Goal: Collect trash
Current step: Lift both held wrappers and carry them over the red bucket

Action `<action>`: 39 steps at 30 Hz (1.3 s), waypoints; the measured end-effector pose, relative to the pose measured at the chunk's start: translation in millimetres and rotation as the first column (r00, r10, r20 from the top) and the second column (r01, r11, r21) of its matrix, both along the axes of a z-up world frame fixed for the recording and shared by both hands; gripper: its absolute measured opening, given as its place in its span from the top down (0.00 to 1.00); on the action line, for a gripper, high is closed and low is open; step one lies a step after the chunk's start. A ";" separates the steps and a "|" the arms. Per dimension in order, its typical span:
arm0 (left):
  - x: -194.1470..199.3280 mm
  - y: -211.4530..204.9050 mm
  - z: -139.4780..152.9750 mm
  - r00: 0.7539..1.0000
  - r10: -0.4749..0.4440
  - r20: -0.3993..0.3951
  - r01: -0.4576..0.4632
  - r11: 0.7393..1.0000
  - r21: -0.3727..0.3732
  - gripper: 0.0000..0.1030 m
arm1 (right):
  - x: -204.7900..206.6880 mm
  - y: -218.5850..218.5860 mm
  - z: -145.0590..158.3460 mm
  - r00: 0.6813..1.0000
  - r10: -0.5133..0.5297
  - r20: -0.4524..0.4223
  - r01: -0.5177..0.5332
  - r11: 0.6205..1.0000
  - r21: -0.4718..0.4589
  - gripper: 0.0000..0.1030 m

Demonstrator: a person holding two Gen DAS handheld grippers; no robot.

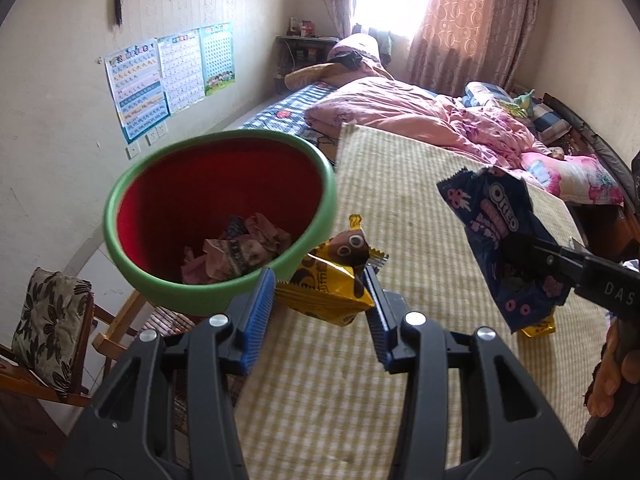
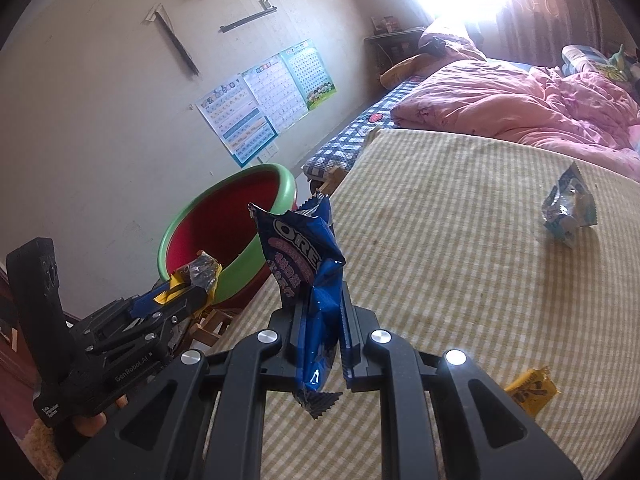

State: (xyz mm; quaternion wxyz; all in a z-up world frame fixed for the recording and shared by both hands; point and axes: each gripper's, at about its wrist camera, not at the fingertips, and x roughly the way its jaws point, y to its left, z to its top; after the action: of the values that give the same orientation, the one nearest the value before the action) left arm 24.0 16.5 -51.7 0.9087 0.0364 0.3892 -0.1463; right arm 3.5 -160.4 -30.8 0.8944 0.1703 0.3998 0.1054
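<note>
A bin with a green rim (image 1: 120, 200) and red inside stands at the table's left edge, with crumpled wrappers in it; it also shows in the right wrist view (image 2: 288, 184). My left gripper (image 1: 320, 280) is shut on a yellow snack wrapper (image 1: 332, 280), held beside the bin's near rim. My right gripper (image 2: 320, 304) is shut on a blue Oreo wrapper (image 2: 304, 256), held above the table to the right of the bin. The same wrapper shows in the left wrist view (image 1: 500, 232). The left gripper appears in the right wrist view (image 2: 176, 292).
A table with a yellow checked cloth (image 2: 440, 240) carries a crumpled light-blue wrapper (image 2: 568, 212) at the far right and a yellow wrapper (image 2: 532, 390) near the front. A bed with pink bedding (image 1: 420, 112) lies behind. A cushioned wooden chair (image 1: 48, 332) stands at the left.
</note>
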 end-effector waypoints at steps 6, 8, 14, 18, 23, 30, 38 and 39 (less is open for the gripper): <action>7.8 19.5 5.3 0.999 0.033 0.014 -0.033 0.999 0.000 0.59 | 6.5 15.5 0.4 1.000 0.015 -0.001 -0.015 1.000 -0.004 0.87; 10.3 24.1 6.5 0.999 0.040 0.017 -0.040 0.999 -0.001 0.59 | 9.5 20.4 0.8 1.000 0.019 -0.002 -0.019 1.000 -0.005 0.86; 15.0 38.3 8.5 0.999 0.050 0.020 -0.050 0.999 -0.003 0.59 | 16.2 35.8 1.6 1.000 0.030 0.001 -0.030 1.000 -0.007 0.86; 18.1 44.6 8.8 0.998 0.053 0.021 -0.053 0.999 -0.004 0.59 | 20.2 44.1 1.8 0.999 0.033 0.000 -0.033 0.999 -0.008 0.86; 22.8 50.4 7.0 0.998 0.052 0.018 -0.052 0.999 -0.005 0.59 | 25.0 51.3 1.0 1.000 0.026 -0.001 -0.026 1.000 -0.010 0.86; 28.9 55.3 5.1 0.999 0.044 0.013 -0.044 0.999 -0.005 0.59 | 31.1 57.3 -2.5 1.000 0.020 -0.006 -0.020 1.000 -0.010 0.85; 40.1 62.7 2.5 0.999 0.040 0.004 -0.040 0.999 -0.005 0.59 | 40.5 65.3 -6.0 1.000 0.014 -0.011 -0.014 1.000 -0.008 0.85; 40.6 63.0 2.3 0.999 0.040 0.004 -0.040 0.999 -0.005 0.59 | 40.9 66.2 -6.3 1.000 0.014 -0.011 -0.014 1.000 -0.008 0.85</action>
State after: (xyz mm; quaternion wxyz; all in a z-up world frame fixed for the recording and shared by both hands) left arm 64.6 79.5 -49.4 0.9124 0.0264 0.3876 -0.1289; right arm 44.3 -94.2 -37.1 0.8923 0.1644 0.4061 0.1091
